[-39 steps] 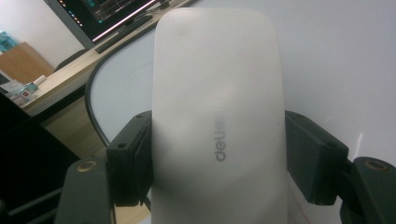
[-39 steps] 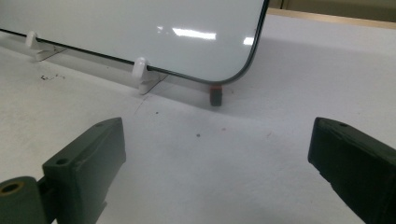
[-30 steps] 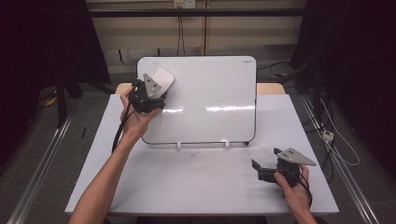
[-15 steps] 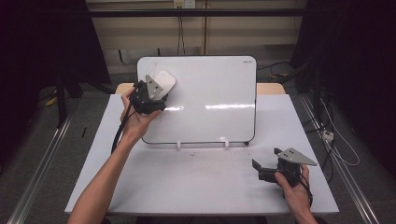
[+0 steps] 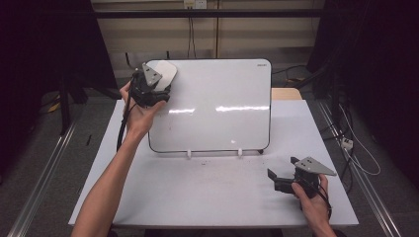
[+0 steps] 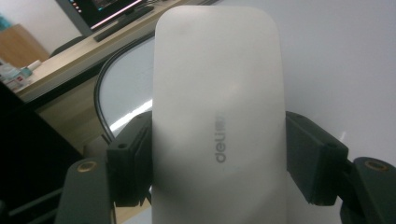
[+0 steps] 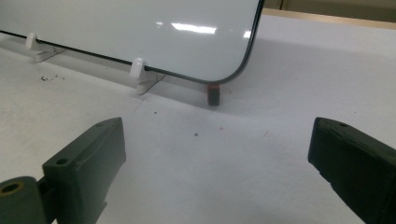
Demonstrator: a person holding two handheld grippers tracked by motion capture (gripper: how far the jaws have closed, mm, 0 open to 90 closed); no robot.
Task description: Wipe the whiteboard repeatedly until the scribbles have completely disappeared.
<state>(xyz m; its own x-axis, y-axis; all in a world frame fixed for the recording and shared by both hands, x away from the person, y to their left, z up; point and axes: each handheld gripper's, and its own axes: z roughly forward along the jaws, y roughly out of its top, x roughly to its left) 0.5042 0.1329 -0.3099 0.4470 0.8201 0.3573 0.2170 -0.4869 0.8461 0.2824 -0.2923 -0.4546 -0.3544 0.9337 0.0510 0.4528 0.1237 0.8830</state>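
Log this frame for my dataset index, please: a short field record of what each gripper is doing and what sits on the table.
left gripper: jaws shut on the white eraser, at the whiteboard's upper left corner
right gripper: jaws open, nothing between them, low over the table near its front right
whiteboard: propped on white clips, surface looks clean
table: white top, a few small dark specks

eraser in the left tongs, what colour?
White, with a grey "deli" logo. The eraser shows best in the left gripper view, clamped between the black jaws.
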